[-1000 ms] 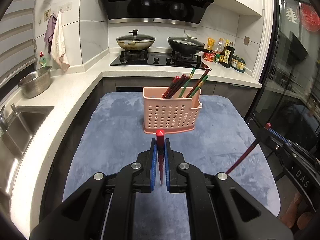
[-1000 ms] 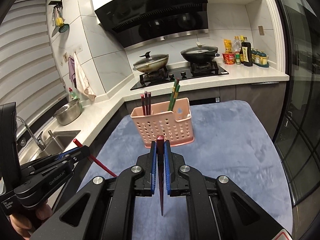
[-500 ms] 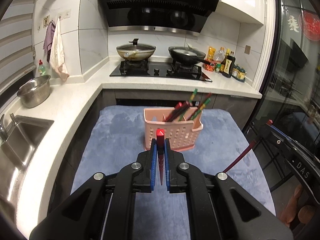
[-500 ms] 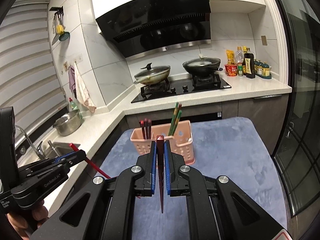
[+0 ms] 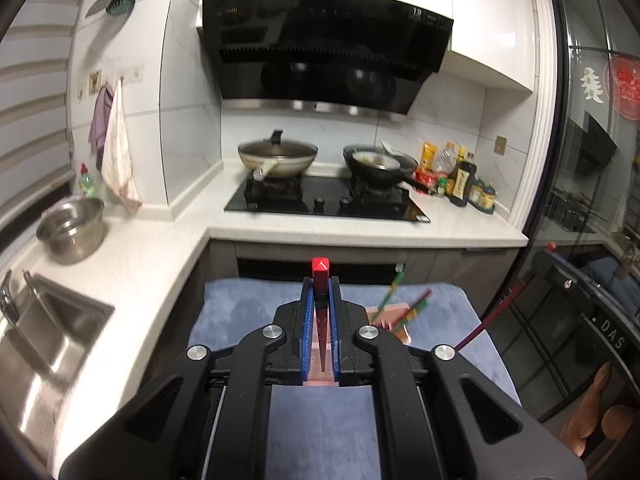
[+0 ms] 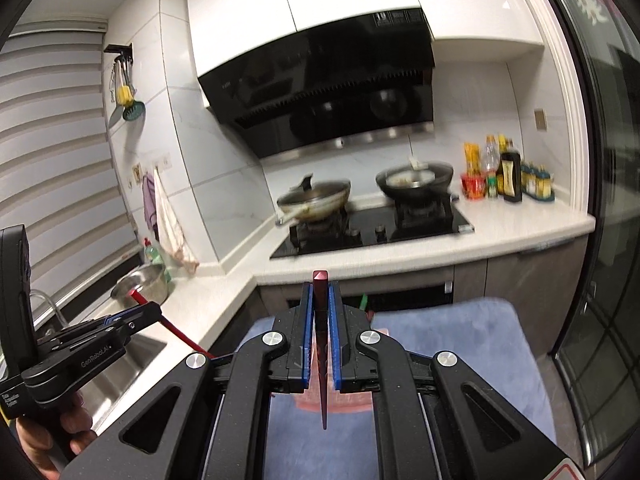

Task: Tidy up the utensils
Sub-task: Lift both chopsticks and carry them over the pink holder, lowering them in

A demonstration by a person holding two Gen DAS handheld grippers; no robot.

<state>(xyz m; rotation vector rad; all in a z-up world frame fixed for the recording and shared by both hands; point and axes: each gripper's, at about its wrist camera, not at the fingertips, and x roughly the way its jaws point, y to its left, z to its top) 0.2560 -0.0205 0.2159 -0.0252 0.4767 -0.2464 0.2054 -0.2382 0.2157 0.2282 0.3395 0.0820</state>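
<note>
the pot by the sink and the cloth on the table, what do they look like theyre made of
The pot looks like stainless steel: a silvery, brushed wall with soft reflections. The blue cloth covering the table looks like plush fabric, perhaps velvet or microfibre: matte, with mottled lighter and darker patches as from a brushed nap. The exact fibre cannot be told.

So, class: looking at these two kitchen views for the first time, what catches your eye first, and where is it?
Front and centre in each view, a gripper is shut on a red chopstick: left gripper, right gripper. Behind them, two pans sit on the black hob under a big dark hood.
</note>
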